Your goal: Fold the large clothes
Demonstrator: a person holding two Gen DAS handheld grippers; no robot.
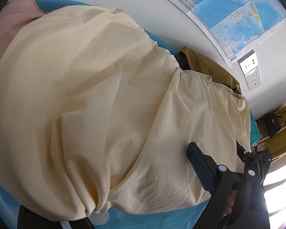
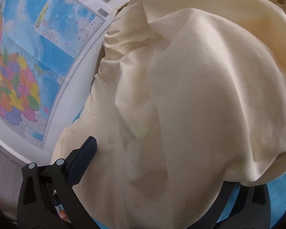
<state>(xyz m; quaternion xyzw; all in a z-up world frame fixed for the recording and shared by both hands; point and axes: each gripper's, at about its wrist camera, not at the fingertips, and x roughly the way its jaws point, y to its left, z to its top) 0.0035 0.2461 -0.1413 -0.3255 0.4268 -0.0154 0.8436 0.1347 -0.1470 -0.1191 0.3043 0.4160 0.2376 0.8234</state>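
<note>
A large cream garment (image 1: 104, 99) with a gathered elastic waistband (image 1: 219, 84) fills the left wrist view, draped over the blue surface (image 1: 124, 217). It also fills the right wrist view (image 2: 190, 105). In the left wrist view one dark finger (image 1: 200, 168) lies on the cloth; the other finger is hidden under the fabric. In the right wrist view one finger (image 2: 83, 158) shows at the cloth's left edge; the other is covered by cloth. Both grippers appear closed on the garment's fabric.
A brown garment (image 1: 206, 66) lies behind the cream one, and a pink one (image 1: 19, 11) at the far left. A wall map (image 2: 28, 57) and wall sockets (image 1: 250, 70) are on the white wall. A yellow shelf with bags (image 1: 276, 118) stands at right.
</note>
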